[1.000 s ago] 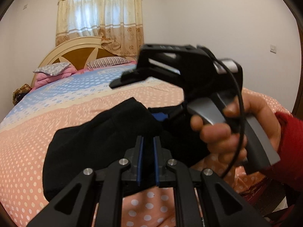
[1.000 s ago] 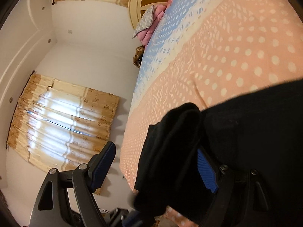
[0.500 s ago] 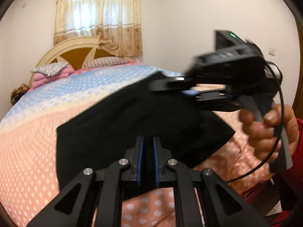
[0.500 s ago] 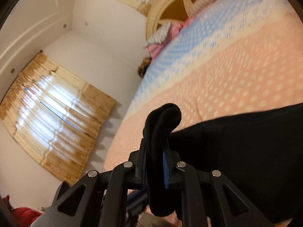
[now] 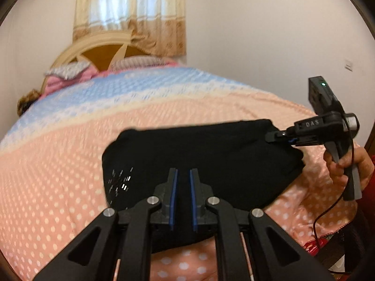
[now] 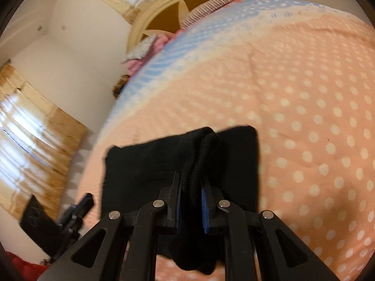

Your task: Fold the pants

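Black pants (image 5: 199, 154) lie stretched across the peach dotted bedspread (image 5: 58, 175). My left gripper (image 5: 182, 182) is at their near edge, its blue pads close together with black cloth between them. At the pants' right end my right gripper (image 5: 279, 138) is clamped on the fabric, with a person's hand (image 5: 344, 164) holding it. In the right wrist view, the right gripper (image 6: 191, 187) is shut on a bunched ribbed fold of the pants (image 6: 145, 164), which hangs down below the pads. The left gripper's body (image 6: 79, 208) shows blurred at lower left.
The bed runs back to a wooden headboard (image 5: 98, 53) with pillows (image 5: 68, 72) and a curtained window (image 5: 131, 16) behind it. A cable (image 5: 328, 213) hangs from the right gripper. The bed's near edge is at the lower right, by a red sleeve (image 5: 370, 171).
The right gripper went from open around the pants' fold to shut on it. It then swung away to the right, pulling the bunched pants out flat. The left gripper shifted slightly.
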Demonstrator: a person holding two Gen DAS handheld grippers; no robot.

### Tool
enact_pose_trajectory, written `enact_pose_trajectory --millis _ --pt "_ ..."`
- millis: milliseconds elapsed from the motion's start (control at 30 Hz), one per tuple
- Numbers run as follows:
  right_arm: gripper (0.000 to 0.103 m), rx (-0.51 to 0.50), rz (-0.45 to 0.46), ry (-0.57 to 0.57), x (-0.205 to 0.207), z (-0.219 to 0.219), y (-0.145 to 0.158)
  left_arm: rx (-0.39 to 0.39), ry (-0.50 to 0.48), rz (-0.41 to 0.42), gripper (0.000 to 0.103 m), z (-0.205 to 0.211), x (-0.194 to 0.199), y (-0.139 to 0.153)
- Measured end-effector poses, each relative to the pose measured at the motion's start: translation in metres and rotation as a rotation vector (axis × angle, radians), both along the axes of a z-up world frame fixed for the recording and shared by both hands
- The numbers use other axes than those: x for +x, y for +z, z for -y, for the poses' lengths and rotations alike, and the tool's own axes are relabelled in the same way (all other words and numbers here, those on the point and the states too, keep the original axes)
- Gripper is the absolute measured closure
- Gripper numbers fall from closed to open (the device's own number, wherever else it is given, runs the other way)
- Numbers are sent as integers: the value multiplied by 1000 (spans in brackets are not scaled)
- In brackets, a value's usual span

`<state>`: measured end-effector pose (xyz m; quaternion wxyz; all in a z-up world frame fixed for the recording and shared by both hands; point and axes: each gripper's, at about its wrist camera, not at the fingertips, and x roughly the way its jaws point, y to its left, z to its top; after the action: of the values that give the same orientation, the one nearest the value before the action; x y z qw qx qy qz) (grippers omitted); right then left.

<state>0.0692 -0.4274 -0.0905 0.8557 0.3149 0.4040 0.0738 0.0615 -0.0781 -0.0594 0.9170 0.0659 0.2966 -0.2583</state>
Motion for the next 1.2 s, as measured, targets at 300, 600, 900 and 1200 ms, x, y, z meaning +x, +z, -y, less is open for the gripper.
enact_pose_trajectory --millis 300,600,900,1200 --pt "89 -137 12 -45 -12 0 18 31 43 -81 92 -2 9 -18" --pt "83 8 17 -83 -13 20 -2 64 45 -98 89 1 10 -24" --pt "83 -150 184 -116 -71 -8 56 40 67 -57 85 -8 14 -5" --pt "85 -203 -11 -54 -74 -40 -2 94 114 -97 73 -3 31 -29"
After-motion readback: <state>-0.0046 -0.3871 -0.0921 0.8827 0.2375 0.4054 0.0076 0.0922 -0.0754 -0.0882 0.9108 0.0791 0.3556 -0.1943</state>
